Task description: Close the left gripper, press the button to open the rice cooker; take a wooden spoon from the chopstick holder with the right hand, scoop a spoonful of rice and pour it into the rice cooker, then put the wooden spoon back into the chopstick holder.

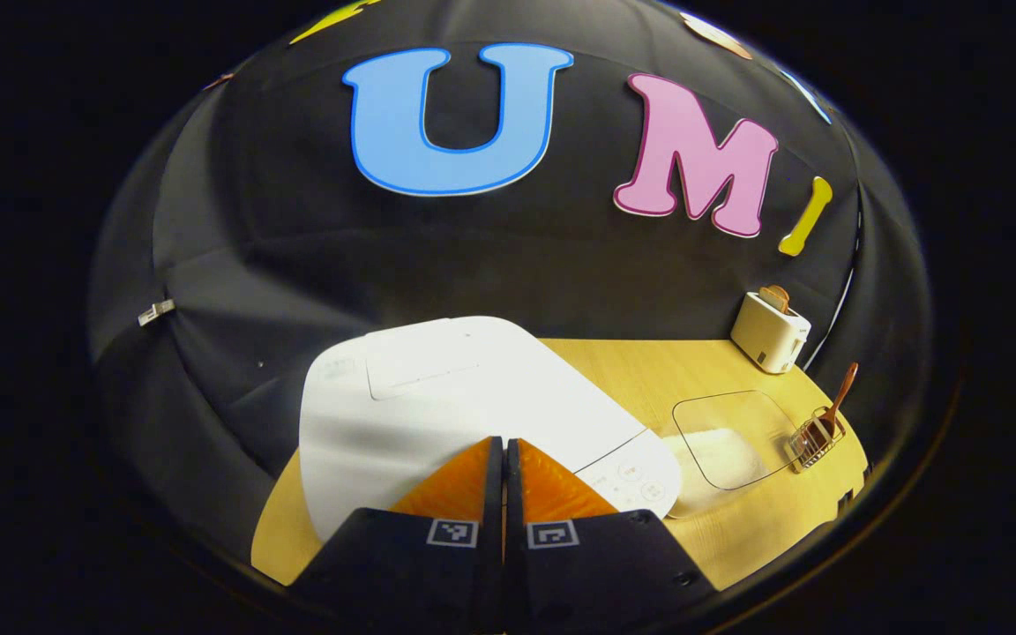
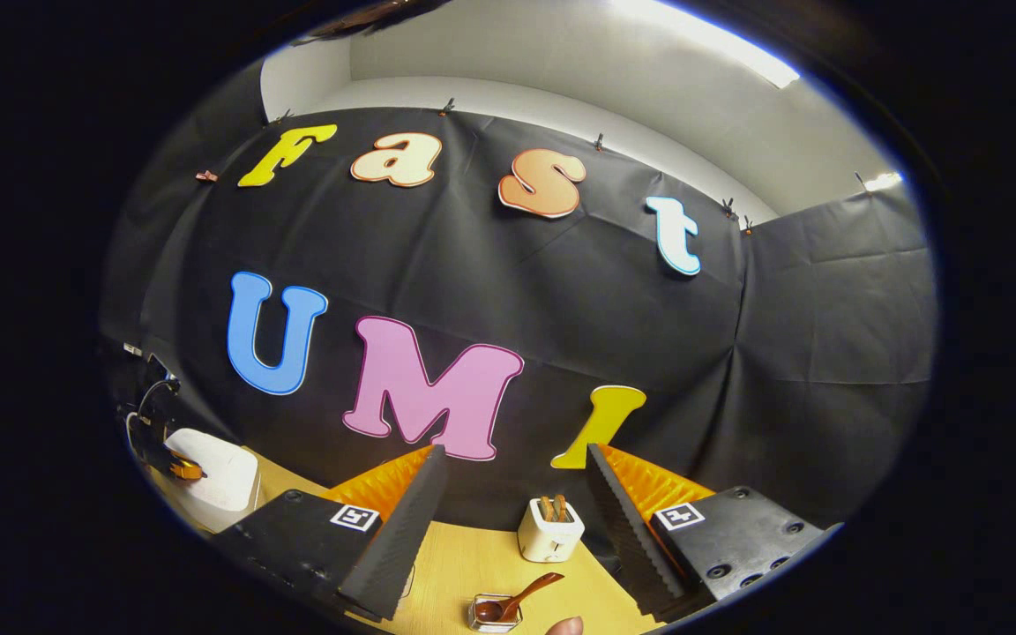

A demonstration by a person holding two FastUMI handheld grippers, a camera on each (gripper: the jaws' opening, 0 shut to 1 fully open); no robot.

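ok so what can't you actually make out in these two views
- Rice cooker open button, left gripper view: the shut left gripper covers the lid's front.
- Chopstick holder, right gripper view: cut off at the bottom edge.
- Panel markings, left gripper view: too small.

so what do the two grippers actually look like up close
The left gripper has two wedge-shaped fingers on dark blocky mounts, each mount carrying a small square black-and-white marker. The right gripper has the same build: tapering fingers with ridged, sawtooth inner faces, dark mounts with round screw holes and one square marker each. No cables or sleeves can be made out on either.
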